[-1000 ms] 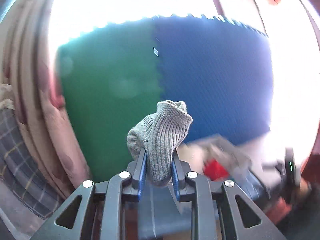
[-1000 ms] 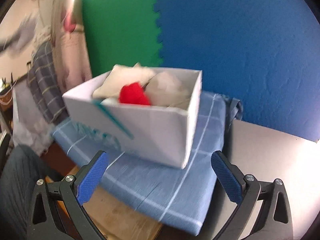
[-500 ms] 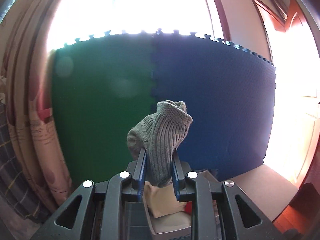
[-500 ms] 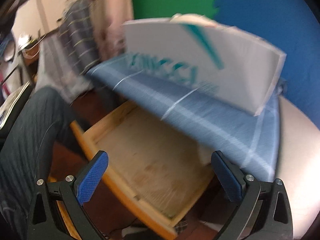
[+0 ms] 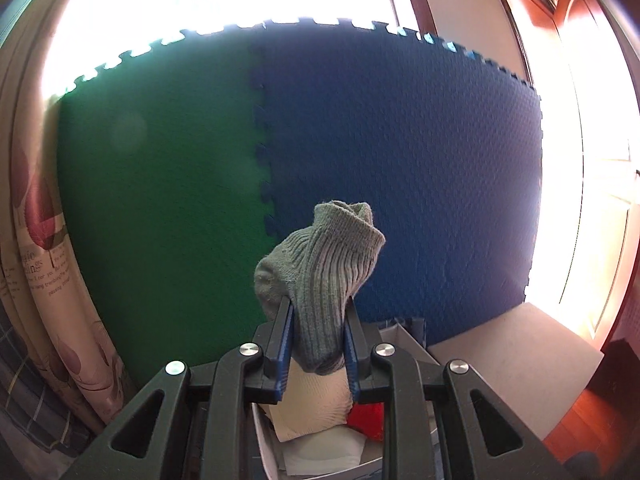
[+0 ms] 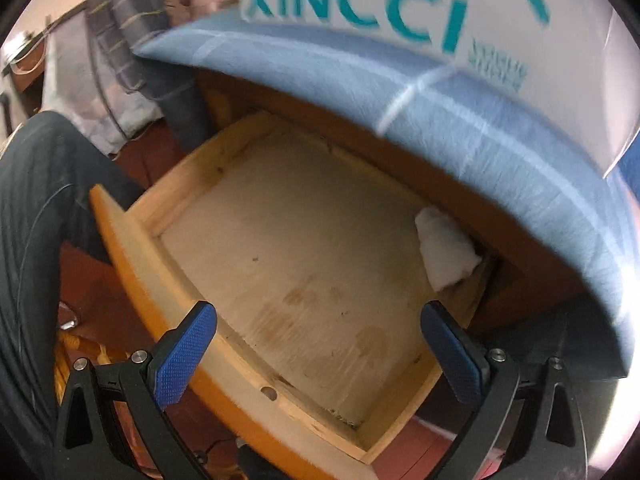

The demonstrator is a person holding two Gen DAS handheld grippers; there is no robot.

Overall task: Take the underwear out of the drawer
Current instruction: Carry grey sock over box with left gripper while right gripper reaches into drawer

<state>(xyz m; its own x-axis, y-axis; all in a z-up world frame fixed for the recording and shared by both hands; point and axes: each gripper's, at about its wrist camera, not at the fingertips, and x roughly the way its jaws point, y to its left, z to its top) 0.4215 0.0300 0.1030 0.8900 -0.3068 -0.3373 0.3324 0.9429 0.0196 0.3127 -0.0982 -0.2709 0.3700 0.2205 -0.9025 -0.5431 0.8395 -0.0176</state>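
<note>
My left gripper (image 5: pixel 316 336) is shut on a grey ribbed sock (image 5: pixel 320 268), held up in front of a green and blue foam wall. Under it sits a white box (image 5: pixel 266 444) with pale cloth (image 5: pixel 316 404) and a red item (image 5: pixel 366 420) inside. My right gripper (image 6: pixel 320 344) is open and points down into a pulled-out wooden drawer (image 6: pixel 132 256). The drawer's floor is bare except for one white piece of cloth (image 6: pixel 444 252) in its far right corner, well apart from the fingers.
The white box (image 6: pixel 400 4) with teal lettering stands on a blue checked cloth (image 6: pixel 420 112) covering the cabinet top above the drawer. A person's trouser leg (image 6: pixel 36 216) is at the left of the drawer. A patterned curtain (image 5: pixel 44 260) hangs left.
My right gripper has tipped down from the white box on top to the open drawer below. My left gripper has swung with the sock, and the box now lies beneath it.
</note>
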